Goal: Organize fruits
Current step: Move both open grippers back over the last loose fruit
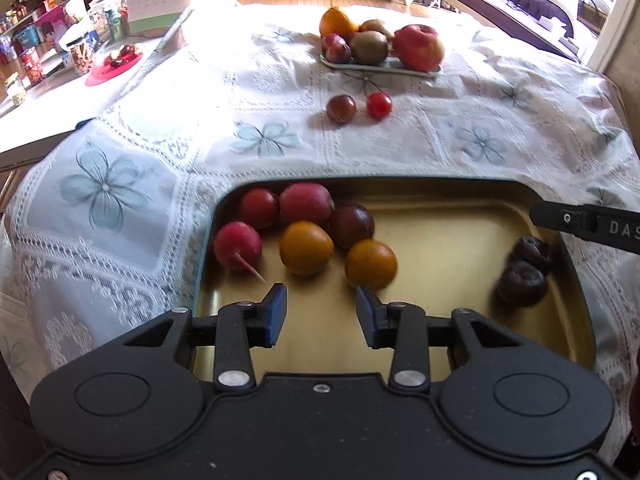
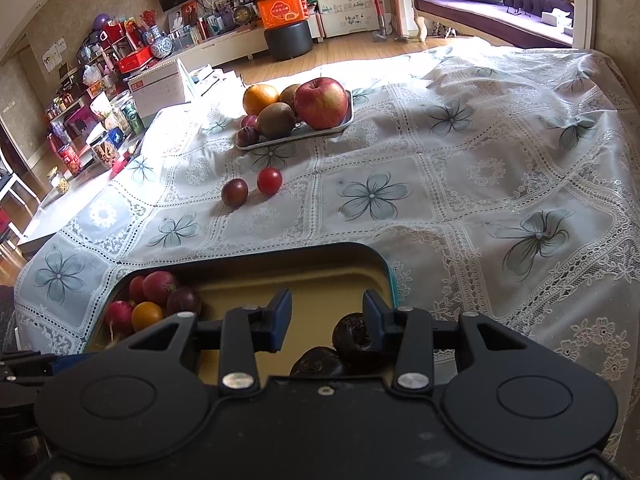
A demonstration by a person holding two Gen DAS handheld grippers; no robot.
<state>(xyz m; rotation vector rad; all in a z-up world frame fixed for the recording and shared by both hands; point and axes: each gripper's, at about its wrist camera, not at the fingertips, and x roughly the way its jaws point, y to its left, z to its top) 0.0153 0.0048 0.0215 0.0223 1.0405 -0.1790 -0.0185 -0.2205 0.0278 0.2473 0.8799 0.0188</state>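
Observation:
A gold tray point(image 1: 440, 240) sits near me on the tablecloth. It holds red radishes point(image 1: 238, 245), orange tomatoes point(image 1: 306, 248), a dark plum point(image 1: 352, 225) and two dark wrinkled fruits point(image 1: 522, 288). My left gripper point(image 1: 321, 312) is open and empty above the tray, just in front of an orange tomato point(image 1: 371, 265). My right gripper point(image 2: 327, 320) is open and empty over the tray's right end point(image 2: 386, 276), with the dark fruits point(image 2: 354, 334) beneath it. A dark tomato point(image 2: 235, 192) and a red tomato point(image 2: 269, 180) lie loose on the cloth.
A white plate point(image 2: 316, 131) at the far middle holds an apple point(image 2: 321, 103), an orange point(image 2: 260, 99), kiwis and plums. A side table point(image 1: 44, 92) with jars and a red dish stands to the left. The flowered tablecloth point(image 2: 480, 184) reaches to the right.

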